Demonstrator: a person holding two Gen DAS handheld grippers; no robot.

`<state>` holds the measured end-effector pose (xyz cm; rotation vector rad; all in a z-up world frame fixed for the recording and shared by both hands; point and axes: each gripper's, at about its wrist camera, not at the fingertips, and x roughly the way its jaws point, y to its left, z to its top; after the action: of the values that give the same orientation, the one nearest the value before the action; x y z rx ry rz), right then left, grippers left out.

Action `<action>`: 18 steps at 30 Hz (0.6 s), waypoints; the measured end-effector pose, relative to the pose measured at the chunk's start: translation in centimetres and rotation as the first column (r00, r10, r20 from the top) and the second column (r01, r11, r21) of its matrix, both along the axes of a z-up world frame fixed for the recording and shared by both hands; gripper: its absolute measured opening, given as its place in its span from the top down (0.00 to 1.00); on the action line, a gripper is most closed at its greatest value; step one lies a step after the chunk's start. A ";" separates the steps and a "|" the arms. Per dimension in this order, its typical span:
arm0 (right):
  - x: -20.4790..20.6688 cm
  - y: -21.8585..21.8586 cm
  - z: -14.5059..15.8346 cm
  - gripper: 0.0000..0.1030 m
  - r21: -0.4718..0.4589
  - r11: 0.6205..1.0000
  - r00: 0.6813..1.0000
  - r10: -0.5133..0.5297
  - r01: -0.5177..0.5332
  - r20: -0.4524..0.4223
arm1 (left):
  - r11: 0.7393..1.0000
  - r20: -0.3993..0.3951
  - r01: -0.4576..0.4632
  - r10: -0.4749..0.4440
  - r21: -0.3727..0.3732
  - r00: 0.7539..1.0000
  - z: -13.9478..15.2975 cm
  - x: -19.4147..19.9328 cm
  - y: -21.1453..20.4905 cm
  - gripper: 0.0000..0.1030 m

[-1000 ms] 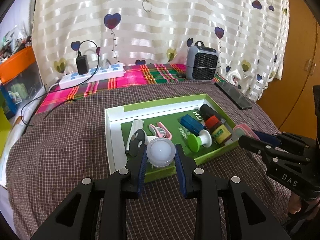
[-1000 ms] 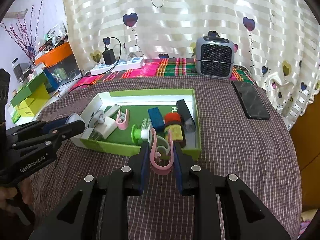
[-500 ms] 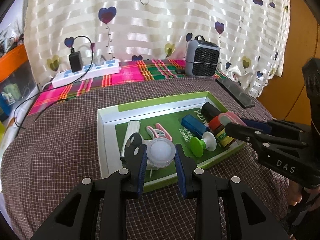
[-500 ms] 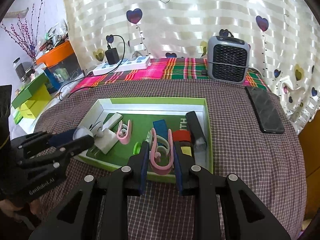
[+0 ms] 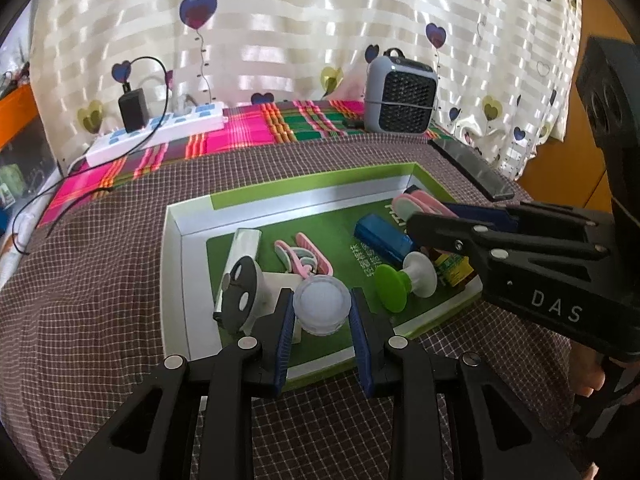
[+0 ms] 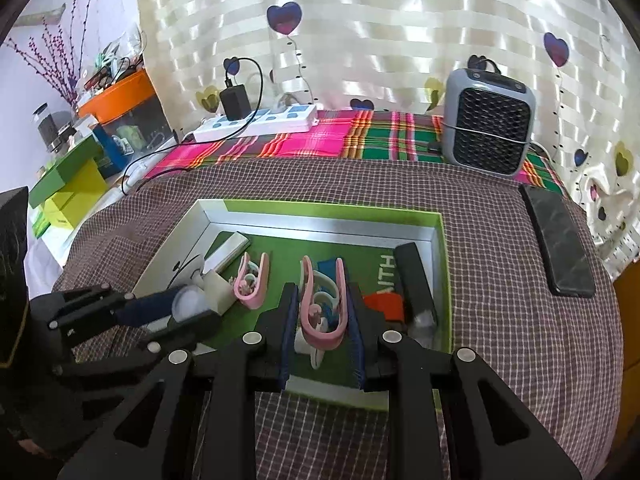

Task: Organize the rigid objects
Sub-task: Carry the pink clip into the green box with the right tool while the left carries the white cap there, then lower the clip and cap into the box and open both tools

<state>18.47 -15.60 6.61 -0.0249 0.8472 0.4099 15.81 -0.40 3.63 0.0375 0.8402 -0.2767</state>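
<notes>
While my left gripper (image 5: 322, 312) hangs over the near left part of the green tray (image 5: 304, 194), its blue pads are clamped on a translucent white round cap (image 5: 321, 306), one pad on each side. My right gripper (image 6: 322, 312) is pinched tight on a pink clip (image 6: 323, 304), which stands upright between the pads with its open end pointing away from me, above the near middle of the same tray (image 6: 332, 214).

Lying in the tray are a second pink clip (image 5: 304, 254), a blue block (image 5: 382, 238), a green and white knob (image 5: 404, 282) on its side, a silver bar (image 5: 242, 250) along the left wall, a black and white piece with two round holes (image 5: 240, 300) just beside my left pads, and a black bar (image 6: 412, 276) along the right wall. A red-topped item (image 6: 384, 306) sits next to the black bar, partly hidden by my right gripper.

The tray rests on a bench covered with a brown checked cloth (image 6: 500, 280). A dark phone (image 6: 558, 246) lies on the cloth well right of the tray. Farther back, on a bright plaid cloth (image 6: 320, 136), stand a grey mini heater (image 6: 490, 130) and a white power strip (image 6: 260, 120) with a black adapter (image 6: 234, 102) plugged in. A heart-print curtain (image 6: 360, 20) hangs behind everything.
</notes>
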 end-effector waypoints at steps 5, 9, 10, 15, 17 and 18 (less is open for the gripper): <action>0.8 0.4 -0.4 0.76 0.007 1.000 1.000 0.019 -0.018 -0.016 | 1.000 -0.007 -0.001 0.001 0.006 1.000 -0.5 0.4 -0.2 0.75; 1.2 0.8 -0.6 0.76 0.003 0.999 0.999 0.043 -0.043 -0.018 | 1.000 -0.006 0.000 0.000 0.009 1.000 -0.5 0.6 -0.3 0.75; 1.3 0.9 -0.7 0.76 0.003 0.999 0.999 0.047 -0.047 -0.021 | 1.000 -0.006 -0.001 0.001 0.010 1.000 -0.5 0.7 -0.3 0.75; 2.0 1.0 -1.4 0.76 0.018 0.998 0.997 0.066 -0.065 -0.045 | 1.000 -0.001 0.010 -0.010 0.019 1.000 -0.6 1.0 -0.7 0.75; 2.1 1.1 -1.6 0.76 0.018 0.997 0.996 0.071 -0.070 -0.048 | 0.999 0.002 0.016 -0.016 0.028 1.000 -0.7 1.0 -0.9 0.75; 2.3 1.2 -1.8 0.76 0.017 0.997 0.996 0.075 -0.074 -0.053 | 0.999 0.004 0.017 -0.017 0.032 1.000 -0.7 1.1 -0.9 0.75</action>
<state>20.73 -14.44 4.84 -0.0320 0.8979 0.4886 16.86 -1.30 2.96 0.0748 0.8404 -0.2791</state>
